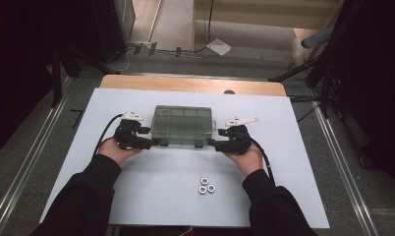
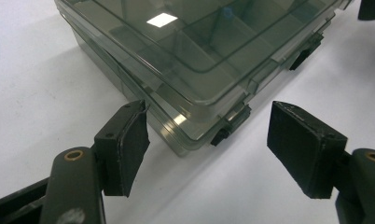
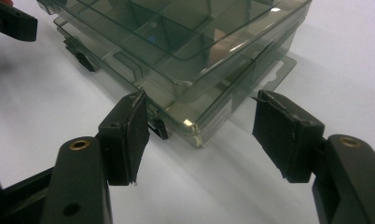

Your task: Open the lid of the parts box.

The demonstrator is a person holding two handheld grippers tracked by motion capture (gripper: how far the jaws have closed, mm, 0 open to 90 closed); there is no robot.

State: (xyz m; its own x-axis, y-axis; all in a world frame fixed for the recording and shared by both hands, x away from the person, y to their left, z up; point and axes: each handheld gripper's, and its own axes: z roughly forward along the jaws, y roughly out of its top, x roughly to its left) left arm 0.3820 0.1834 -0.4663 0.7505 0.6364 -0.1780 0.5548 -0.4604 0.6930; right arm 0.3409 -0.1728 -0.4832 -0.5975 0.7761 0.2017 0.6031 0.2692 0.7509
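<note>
- Two grippers are flanking the smoky transparent plastic compartment box (image 1: 182, 125), lying mid-table.
- Left gripper (image 1: 155, 142) is gaping wide at its near-left corner, gripping nothing.
- Right gripper (image 1: 211, 142) is likewise gaping, empty, at the near-right corner.

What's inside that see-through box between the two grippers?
Through the closed lid of the box you see dividers forming compartments; those in view look empty. Glare and the tinted plastic hide parts of the interior, so small contents cannot be ruled out.
</note>
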